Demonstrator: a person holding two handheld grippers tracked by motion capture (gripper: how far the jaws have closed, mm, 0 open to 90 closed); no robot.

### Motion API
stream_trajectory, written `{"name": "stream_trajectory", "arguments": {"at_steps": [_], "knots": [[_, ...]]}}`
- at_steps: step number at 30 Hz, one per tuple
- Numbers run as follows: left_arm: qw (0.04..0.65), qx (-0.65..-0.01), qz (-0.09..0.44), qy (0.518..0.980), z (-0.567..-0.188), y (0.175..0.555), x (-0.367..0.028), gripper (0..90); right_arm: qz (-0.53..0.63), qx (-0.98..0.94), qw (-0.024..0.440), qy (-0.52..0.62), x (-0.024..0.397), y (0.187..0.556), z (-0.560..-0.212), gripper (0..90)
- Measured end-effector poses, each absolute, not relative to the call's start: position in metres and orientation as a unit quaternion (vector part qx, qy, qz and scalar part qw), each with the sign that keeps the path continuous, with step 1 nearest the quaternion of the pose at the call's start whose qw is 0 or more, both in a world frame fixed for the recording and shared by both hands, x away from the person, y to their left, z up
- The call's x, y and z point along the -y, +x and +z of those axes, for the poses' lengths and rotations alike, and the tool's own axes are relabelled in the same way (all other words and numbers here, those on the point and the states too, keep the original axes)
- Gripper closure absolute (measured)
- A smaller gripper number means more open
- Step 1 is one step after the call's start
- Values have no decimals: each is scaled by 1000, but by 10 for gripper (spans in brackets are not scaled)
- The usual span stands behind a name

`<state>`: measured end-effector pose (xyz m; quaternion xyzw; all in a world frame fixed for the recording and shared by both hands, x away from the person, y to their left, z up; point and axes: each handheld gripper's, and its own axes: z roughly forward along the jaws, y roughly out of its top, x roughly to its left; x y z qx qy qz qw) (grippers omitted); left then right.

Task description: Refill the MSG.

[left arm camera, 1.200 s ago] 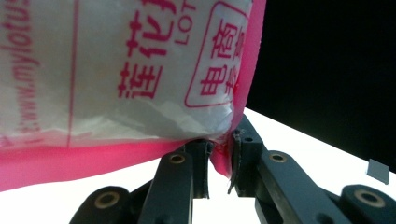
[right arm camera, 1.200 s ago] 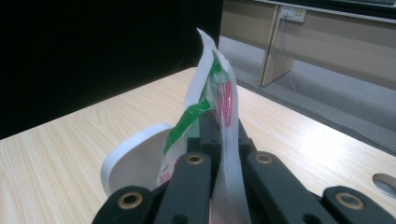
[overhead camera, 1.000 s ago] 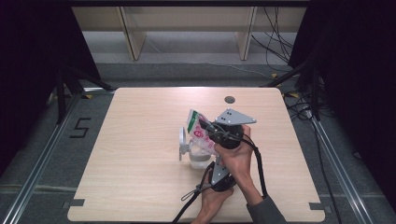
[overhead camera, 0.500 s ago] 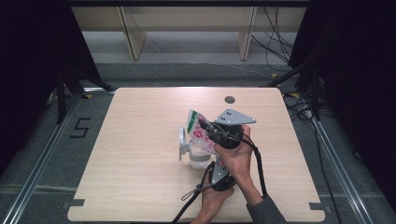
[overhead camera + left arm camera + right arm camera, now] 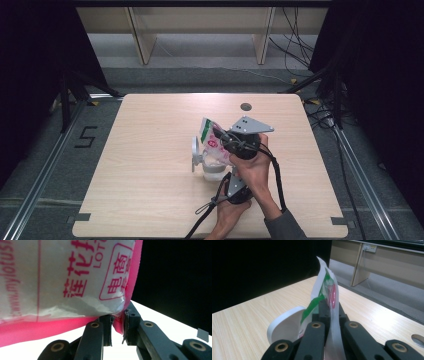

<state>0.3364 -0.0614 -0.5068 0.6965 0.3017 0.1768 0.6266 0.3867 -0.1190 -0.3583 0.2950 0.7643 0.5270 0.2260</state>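
Just right of centre in the high view, the person is holding a white-and-pink powder pouch (image 5: 214, 145) tilted over a white container (image 5: 212, 167) with its flip lid (image 5: 195, 154) open. The right gripper (image 5: 225, 137) is clamping the pouch's upper edge; the left gripper (image 5: 117, 325) is pinching its pink bottom seam. To pour well, I judge, the mouth should be staying directly over the container, with the bottom being lifted slowly.

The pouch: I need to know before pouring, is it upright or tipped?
Tipped: the pouch leans over the white cup, held by the right gripper and left gripper.
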Motion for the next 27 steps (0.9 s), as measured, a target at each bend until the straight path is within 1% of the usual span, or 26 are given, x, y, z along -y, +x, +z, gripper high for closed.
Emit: {"name": "stream_trajectory", "arguments": {"at_steps": [15, 19, 21, 27], "knots": [[626, -303, 178, 696, -507, 336, 62, 794, 530, -762, 217, 301, 119, 387, -359, 899], [626, -303, 177, 697, -508, 337, 61, 793, 528, -762, 226, 300, 120, 388, -359, 898], [627, -302, 177, 696, -508, 337, 61, 794, 527, -762, 215, 310, 119, 387, -359, 897], [630, -304, 173, 693, -508, 338, 61, 794, 524, -764, 225, 302, 115, 387, -360, 896]]}}
